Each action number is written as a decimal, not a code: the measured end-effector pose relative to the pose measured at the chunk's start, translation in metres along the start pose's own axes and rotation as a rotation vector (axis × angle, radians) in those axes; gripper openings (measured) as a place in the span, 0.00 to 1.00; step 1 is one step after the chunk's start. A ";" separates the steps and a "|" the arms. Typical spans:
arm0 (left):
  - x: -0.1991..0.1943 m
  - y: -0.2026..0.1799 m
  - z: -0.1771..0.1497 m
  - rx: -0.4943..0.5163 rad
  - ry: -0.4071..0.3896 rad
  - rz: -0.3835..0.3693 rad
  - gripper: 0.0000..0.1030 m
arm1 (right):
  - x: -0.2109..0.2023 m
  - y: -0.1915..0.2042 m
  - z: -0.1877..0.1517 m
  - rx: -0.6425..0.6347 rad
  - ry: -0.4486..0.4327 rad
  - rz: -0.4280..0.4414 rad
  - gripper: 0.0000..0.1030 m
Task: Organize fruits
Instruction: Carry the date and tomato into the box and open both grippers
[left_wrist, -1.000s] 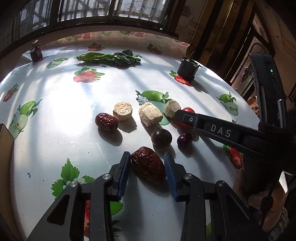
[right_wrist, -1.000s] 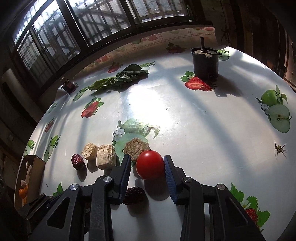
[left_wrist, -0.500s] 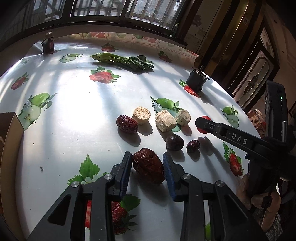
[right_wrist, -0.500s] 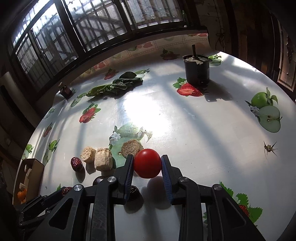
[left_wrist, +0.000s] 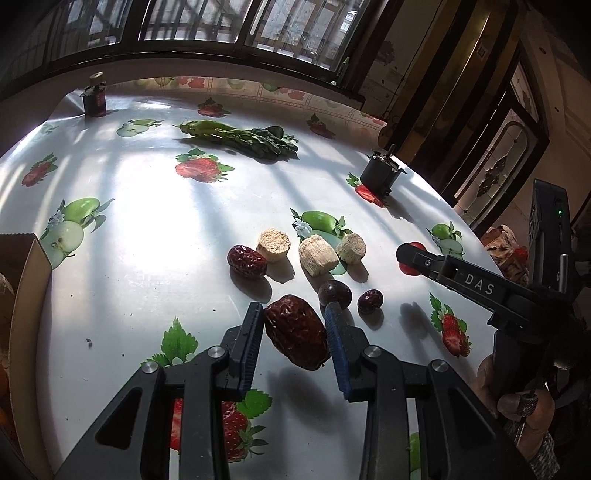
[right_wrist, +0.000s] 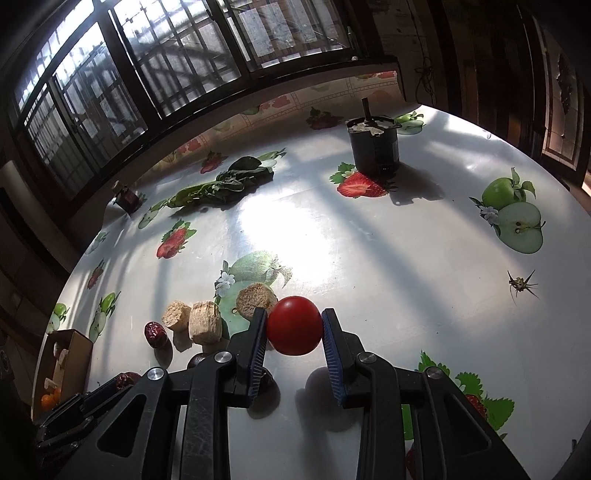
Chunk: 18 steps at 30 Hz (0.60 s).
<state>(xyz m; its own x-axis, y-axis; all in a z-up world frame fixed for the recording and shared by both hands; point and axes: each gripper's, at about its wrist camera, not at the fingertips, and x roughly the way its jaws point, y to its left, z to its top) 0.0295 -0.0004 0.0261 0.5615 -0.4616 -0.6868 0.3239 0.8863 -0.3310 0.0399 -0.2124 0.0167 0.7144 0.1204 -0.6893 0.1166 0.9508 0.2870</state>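
My left gripper (left_wrist: 294, 332) is shut on a large wrinkled red date (left_wrist: 295, 334) and holds it above the table. My right gripper (right_wrist: 294, 330) is shut on a red tomato (right_wrist: 294, 325), lifted off the table; it also shows in the left wrist view (left_wrist: 408, 258). On the table lie another red date (left_wrist: 246, 261), a dark round fruit (left_wrist: 335, 293), a small dark red fruit (left_wrist: 369, 301) and three beige chunks (left_wrist: 318, 254).
A cardboard box (left_wrist: 22, 295) stands at the left table edge; in the right wrist view it (right_wrist: 68, 363) holds orange fruit. Leafy greens (left_wrist: 240, 136), a black pot (left_wrist: 380, 175) and a small dark jar (left_wrist: 94, 98) stand at the back.
Both grippers have closed on their fruit and risen: the date and the tomato have left the table, and the table looks farther away.
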 end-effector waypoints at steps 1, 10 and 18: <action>-0.002 0.000 0.000 -0.003 -0.005 -0.007 0.32 | -0.007 0.000 -0.001 0.001 -0.010 -0.004 0.31; -0.034 -0.015 -0.001 0.006 -0.076 -0.064 0.32 | -0.082 -0.001 -0.027 0.007 -0.040 -0.015 0.31; -0.101 -0.017 -0.018 0.013 -0.155 -0.082 0.33 | -0.133 0.027 -0.050 -0.079 -0.088 -0.010 0.31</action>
<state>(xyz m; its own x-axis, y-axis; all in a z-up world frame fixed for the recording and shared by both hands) -0.0466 0.0322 0.0891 0.6433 -0.5336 -0.5491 0.3826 0.8452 -0.3731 -0.0868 -0.1882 0.0828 0.7717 0.0881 -0.6299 0.0724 0.9717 0.2247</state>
